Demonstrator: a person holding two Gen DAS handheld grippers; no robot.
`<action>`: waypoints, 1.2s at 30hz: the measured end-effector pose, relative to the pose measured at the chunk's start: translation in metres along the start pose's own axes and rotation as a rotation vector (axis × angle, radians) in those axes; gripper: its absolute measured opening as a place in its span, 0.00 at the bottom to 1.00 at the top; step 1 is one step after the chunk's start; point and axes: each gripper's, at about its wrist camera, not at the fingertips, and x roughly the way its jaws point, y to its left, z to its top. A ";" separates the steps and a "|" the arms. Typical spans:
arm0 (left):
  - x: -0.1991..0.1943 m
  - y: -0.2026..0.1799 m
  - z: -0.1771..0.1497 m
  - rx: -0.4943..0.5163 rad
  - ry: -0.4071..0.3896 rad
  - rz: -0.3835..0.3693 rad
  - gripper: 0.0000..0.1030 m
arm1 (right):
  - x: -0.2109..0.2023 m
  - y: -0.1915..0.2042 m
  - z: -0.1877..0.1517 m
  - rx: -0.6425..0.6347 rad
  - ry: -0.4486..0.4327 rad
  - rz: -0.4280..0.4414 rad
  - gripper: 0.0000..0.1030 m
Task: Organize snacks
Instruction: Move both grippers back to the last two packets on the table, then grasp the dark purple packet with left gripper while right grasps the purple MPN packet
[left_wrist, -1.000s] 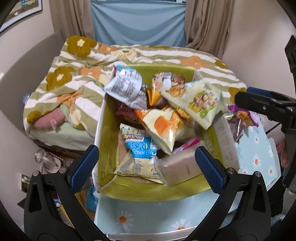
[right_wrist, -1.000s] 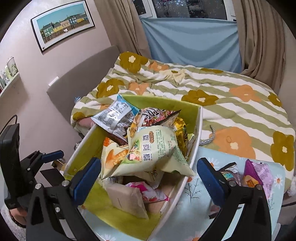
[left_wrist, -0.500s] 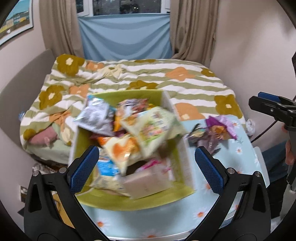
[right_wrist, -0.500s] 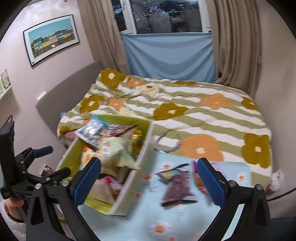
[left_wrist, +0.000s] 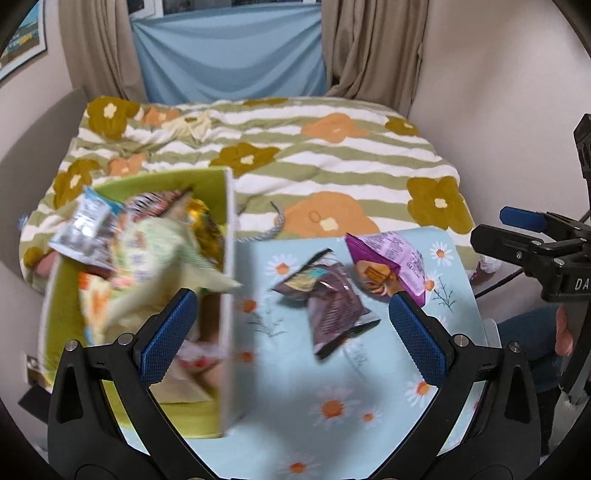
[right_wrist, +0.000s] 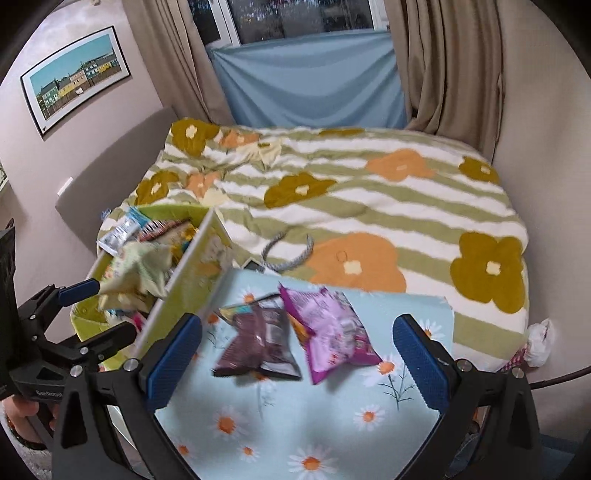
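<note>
A green-lined box (left_wrist: 227, 295) (right_wrist: 188, 273) piled with several snack bags stands on the left of a daisy-print table (left_wrist: 332, 406) (right_wrist: 332, 424). A dark brown bag (left_wrist: 328, 302) (right_wrist: 258, 339) and a purple bag (left_wrist: 391, 258) (right_wrist: 332, 332) lie loose on the table, right of the box. My left gripper (left_wrist: 291, 332) hovers open above the table near the box's right wall, holding nothing. My right gripper (right_wrist: 295, 358) is open above the two loose bags, also holding nothing. Each gripper shows at the edge of the other's view.
Behind the table lies a bed with a striped flower-print cover (right_wrist: 351, 184). A grey cord (right_wrist: 291, 258) rests on the cover near the table's far edge. Curtains and a blue cloth (right_wrist: 310, 81) hang at the back wall. A hand (right_wrist: 22, 413) grips the left tool.
Both views have swung right and pulled back from the box. The two loose bags on the table have come into the middle of view. Both grippers stay open.
</note>
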 end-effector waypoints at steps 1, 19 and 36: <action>0.008 -0.006 -0.001 -0.006 0.011 0.006 1.00 | 0.008 -0.010 -0.001 0.000 0.020 0.015 1.00; 0.162 -0.043 -0.036 -0.155 0.191 0.158 0.89 | 0.133 -0.067 -0.021 -0.036 0.227 0.186 1.00; 0.156 -0.039 -0.054 -0.132 0.227 0.108 0.56 | 0.173 -0.066 -0.026 -0.061 0.294 0.250 1.00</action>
